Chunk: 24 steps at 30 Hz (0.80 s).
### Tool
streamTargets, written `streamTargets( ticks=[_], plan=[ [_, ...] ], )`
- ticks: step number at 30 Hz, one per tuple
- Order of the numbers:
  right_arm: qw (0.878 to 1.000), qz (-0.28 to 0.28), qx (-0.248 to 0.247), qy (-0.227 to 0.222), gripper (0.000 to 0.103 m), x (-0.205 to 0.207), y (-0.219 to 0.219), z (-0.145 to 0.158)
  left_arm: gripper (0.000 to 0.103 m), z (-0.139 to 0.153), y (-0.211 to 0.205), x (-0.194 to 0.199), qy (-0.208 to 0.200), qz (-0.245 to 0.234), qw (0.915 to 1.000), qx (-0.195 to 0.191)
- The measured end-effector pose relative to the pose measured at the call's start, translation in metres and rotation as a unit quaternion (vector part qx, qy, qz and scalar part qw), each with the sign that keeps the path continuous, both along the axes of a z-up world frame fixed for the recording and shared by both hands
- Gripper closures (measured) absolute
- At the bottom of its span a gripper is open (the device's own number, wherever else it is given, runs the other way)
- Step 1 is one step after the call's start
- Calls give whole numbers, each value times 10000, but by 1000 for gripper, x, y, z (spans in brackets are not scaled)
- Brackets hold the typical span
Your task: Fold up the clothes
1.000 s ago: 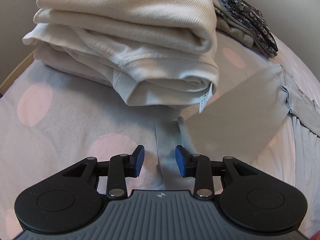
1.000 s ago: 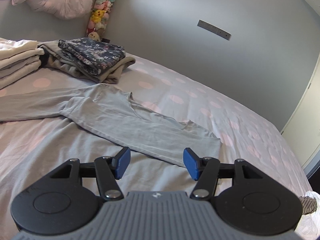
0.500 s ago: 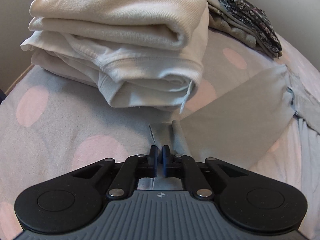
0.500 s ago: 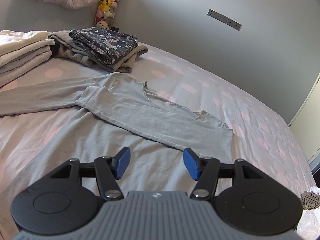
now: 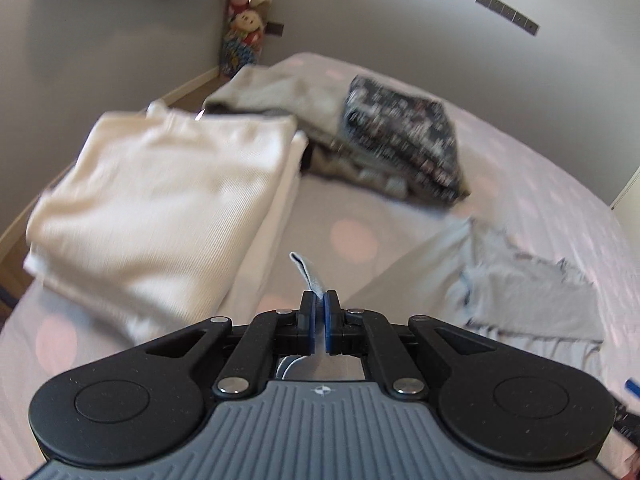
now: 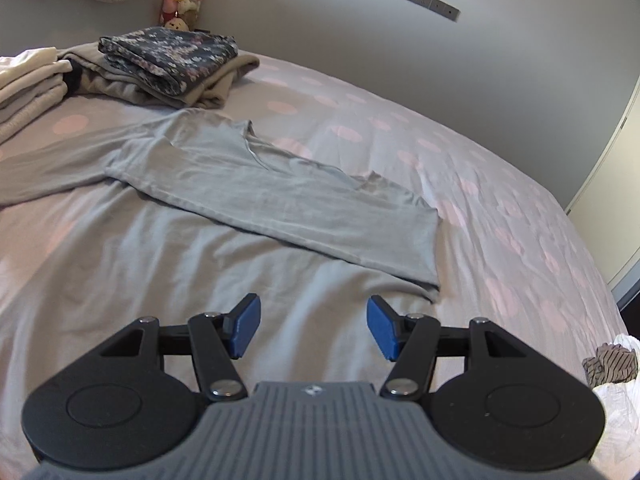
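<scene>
One grey shirt (image 6: 256,184), two folded clothes piles (image 6: 168,60), one spotted bed (image 6: 500,200), two grippers (image 6: 314,326)

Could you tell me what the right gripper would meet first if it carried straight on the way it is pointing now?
Most likely the body of the grey long-sleeved top spread on the bed. The right gripper is open with nothing between its pads and tilts down at that cloth; the folded-over sleeve lies further on. Depth is hard to judge.

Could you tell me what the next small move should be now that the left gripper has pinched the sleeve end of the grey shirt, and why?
Probably carry the sleeve cuff, pinched in the shut left gripper, across onto the grey shirt. Its other sleeve already lies folded over the body, and the right gripper hangs open above it, holding nothing.
</scene>
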State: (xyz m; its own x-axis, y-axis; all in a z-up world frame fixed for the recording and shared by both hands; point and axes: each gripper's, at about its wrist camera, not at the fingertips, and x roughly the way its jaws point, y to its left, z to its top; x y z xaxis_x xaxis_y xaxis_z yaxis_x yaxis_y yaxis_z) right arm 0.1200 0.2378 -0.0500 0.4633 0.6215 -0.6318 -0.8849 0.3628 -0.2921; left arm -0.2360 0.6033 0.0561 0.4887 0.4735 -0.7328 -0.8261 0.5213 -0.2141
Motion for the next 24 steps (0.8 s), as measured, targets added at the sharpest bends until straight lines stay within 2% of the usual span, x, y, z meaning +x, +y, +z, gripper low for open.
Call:
streamTargets(
  ticks=[9,14,19,24],
  plan=[
    [9996,-194,92,167,41,58,-3,-11,101,115,3,125,-38,-403,9944,981],
    [9991,-304,-98,289,40,90,11,-26,101,158,-20,204,-7,-953,9864,1337],
    [9967,-621,-285,449,40,131,25,-38,101,160,-63,285,134,-1832,9731,1388],
    [9921,-1052,66,675,37,167,13,-45,101,130,-109,358,344,-2714,9541,1217]
  ],
)
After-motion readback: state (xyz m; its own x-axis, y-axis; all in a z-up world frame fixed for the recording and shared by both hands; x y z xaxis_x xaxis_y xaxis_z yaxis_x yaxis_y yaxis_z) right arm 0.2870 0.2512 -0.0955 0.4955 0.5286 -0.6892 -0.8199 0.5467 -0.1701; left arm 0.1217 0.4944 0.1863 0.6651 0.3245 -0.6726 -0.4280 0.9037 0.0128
